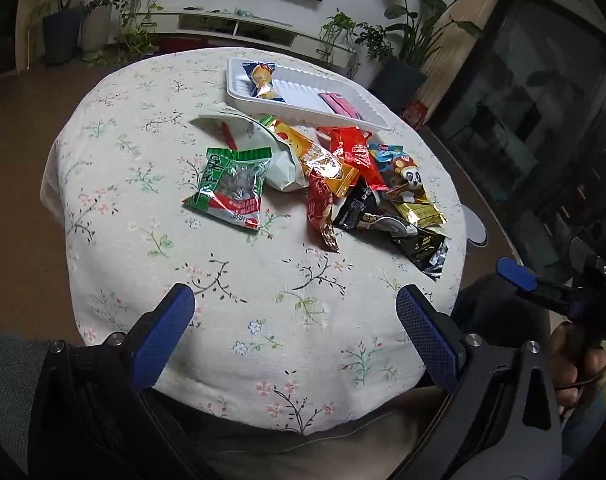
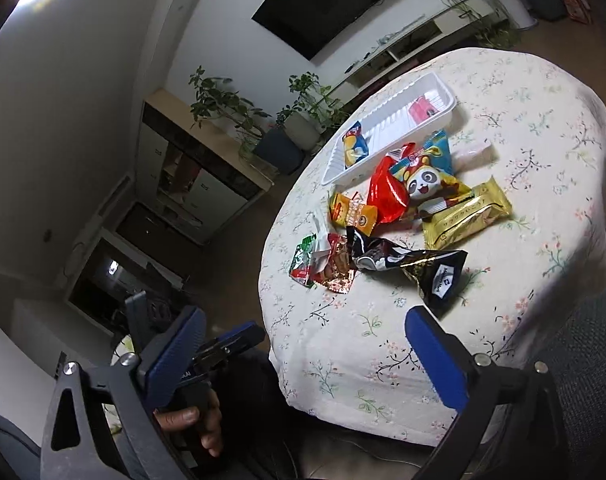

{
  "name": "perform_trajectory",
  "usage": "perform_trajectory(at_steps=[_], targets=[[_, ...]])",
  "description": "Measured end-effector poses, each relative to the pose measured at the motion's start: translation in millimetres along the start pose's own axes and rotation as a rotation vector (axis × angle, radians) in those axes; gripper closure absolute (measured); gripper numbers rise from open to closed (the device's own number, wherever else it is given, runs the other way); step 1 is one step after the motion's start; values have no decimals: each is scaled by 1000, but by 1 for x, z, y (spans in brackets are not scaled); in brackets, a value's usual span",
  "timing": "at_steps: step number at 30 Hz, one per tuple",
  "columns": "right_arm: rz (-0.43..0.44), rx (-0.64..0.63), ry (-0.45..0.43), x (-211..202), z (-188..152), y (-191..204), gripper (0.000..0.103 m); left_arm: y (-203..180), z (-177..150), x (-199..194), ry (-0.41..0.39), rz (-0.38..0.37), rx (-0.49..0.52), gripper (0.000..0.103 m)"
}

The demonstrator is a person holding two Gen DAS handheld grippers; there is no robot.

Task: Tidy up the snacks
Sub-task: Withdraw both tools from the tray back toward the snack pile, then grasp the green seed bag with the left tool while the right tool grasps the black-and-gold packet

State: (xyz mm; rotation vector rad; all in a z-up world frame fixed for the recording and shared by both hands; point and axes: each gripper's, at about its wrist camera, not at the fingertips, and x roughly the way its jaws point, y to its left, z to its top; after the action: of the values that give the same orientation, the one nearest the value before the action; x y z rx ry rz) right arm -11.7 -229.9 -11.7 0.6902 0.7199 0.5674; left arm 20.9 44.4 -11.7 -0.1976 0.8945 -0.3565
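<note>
Landmark: the white tray [image 1: 367,112] at the far side of the table [image 1: 115,216]. It already holds a yellow packet [image 1: 263,80] at its left end and a pink packet [image 1: 337,102] toward its right end; the middle is bare.

The loose snacks lie in a pile just on the near side of the tray. From left to right: a green packet [image 1: 231,186], a white bag [image 1: 263,148], an orange packet [image 1: 323,156], a red packet [image 1: 353,148], a panda packet [image 1: 407,178], a gold packet [image 1: 421,212], and a black packet [image 1: 423,244] nearest the table edge.

Procedure, as judged: take outlying packets first, since the green packet and the black packet lie clear of the overlap. Grip a crimped end seam and lift straight up before crossing to the tray, to avoid dragging neighbours.

Left gripper [image 1: 299,320]: jaws spread wide, empty, well short of the pile.

Right gripper [image 2: 303,340]: jaws at full spread, empty, touching nothing; how near its right finger is to the black packet is probably distorted by the lens.
</note>
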Motion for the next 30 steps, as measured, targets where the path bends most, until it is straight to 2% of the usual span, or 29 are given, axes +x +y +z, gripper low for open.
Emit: perform_trajectory(at_steps=[3,6,9,13,19,21,23,25,30], targets=[[-43,-58,-2,1,4,4,1,2,13,-2,0,66,17,1],[-107,-138,16,4,12,11,6,2,29,2,-9,121,74,2],[-181,-238,54,12,23,23,11,1,49,20,43,198,156,2],[-254,-434,106,28,33,41,13,2,70,43,100,172,213,2],[-332,-639,243,63,39,45,26,4,89,67,146,226,254,2],[-334,-692,299,76,41,41,33,7,90,76,165,237,271,9],[-336,-721,357,89,42,35,40,12,91,84,188,244,267,24],[-345,-746,400,100,43,31,42,18,91,88,197,232,257,30],[-369,-786,485,125,40,18,47,26,93,99,222,259,265,30]])
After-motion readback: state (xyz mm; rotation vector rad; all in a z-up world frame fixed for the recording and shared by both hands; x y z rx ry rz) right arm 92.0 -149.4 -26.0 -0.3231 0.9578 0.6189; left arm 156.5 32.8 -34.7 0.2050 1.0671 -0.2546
